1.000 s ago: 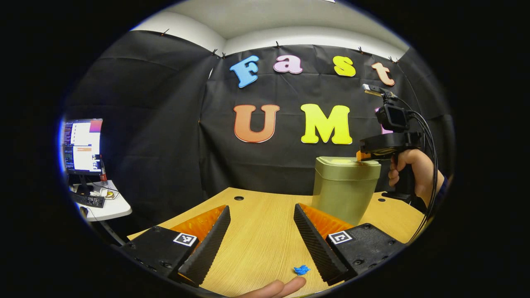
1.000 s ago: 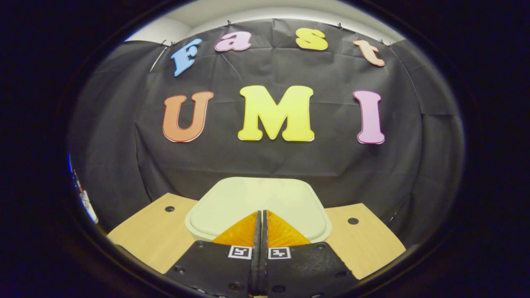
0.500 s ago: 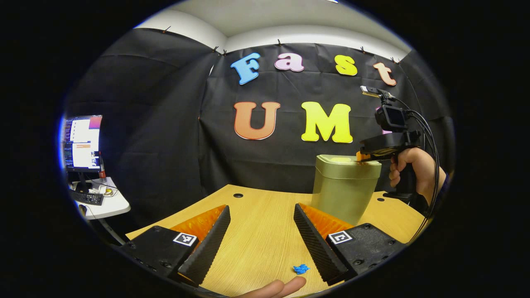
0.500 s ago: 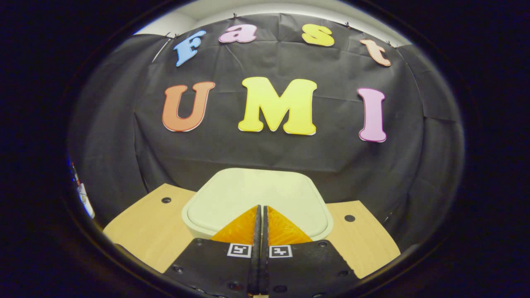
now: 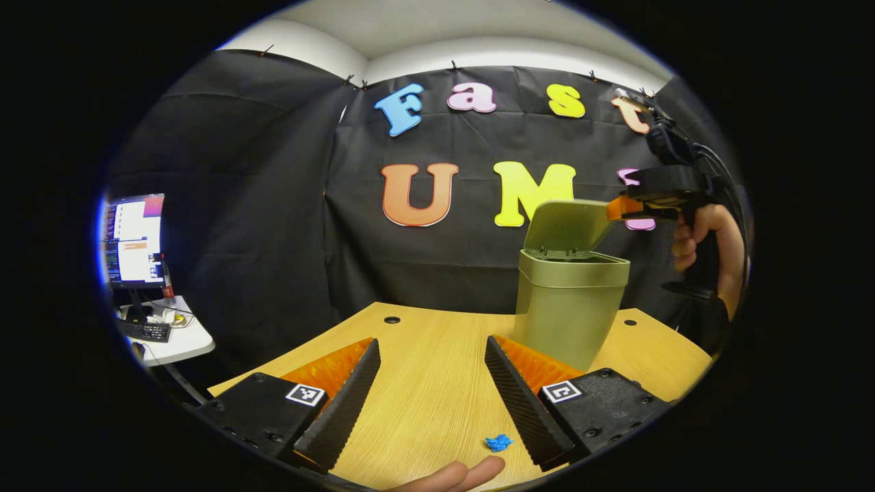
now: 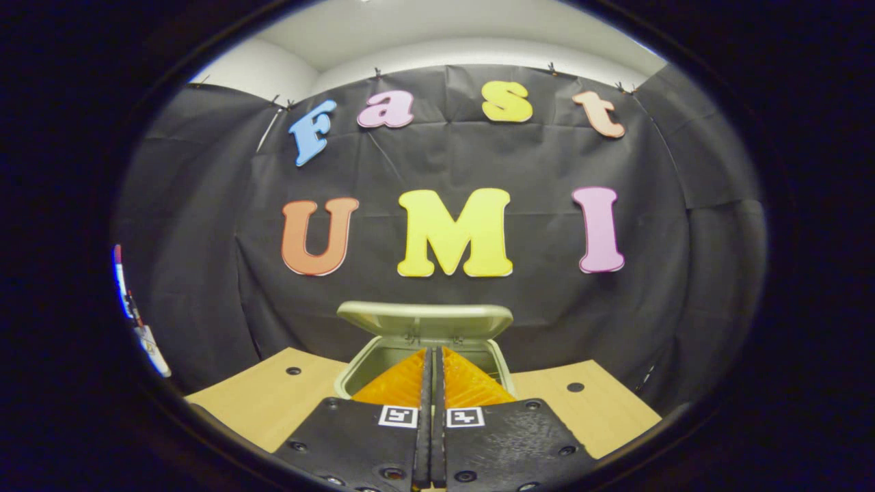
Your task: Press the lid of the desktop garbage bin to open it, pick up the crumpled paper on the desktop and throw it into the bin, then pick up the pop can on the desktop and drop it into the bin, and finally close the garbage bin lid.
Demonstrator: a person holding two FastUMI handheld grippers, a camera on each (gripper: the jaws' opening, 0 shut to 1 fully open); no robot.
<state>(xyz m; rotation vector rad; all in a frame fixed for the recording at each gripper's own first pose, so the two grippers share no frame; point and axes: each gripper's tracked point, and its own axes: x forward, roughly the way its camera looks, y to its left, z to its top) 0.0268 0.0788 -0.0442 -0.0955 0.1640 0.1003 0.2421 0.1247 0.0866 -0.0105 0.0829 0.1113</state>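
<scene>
- The bin (image 5: 571, 311) stands on the desk (image 5: 424, 383), toward its far right side in the left gripper view, with the black wall behind it.
- Its lid (image 5: 567, 225) is up, tilted back on the rear hinge, and the mouth is open.
- The right gripper (image 5: 618, 208) hangs above the bin's right rim in the left gripper view, a hand (image 5: 707, 249) wrapped round its handle; its tip sits right at the lid's edge, and I can't tell whether they touch.
- From the right gripper view, the right gripper (image 6: 432, 372) has its jaws pressed together with nothing between them, pointing over the open bin (image 6: 359, 372), the raised lid (image 6: 424, 319) just beyond the tip.
- The left gripper (image 5: 432, 383) is low over the desk with its jaws spread wide and nothing in them.
- A small blue scrap (image 5: 498, 443) lies on the desk just beside the inner edge of the left gripper's right finger.
- A fingertip (image 5: 465, 475) pokes in at the bottom edge, near the scrap.
- Off to the left, a monitor (image 5: 133, 239) glows on a white side table (image 5: 174, 342).
</scene>
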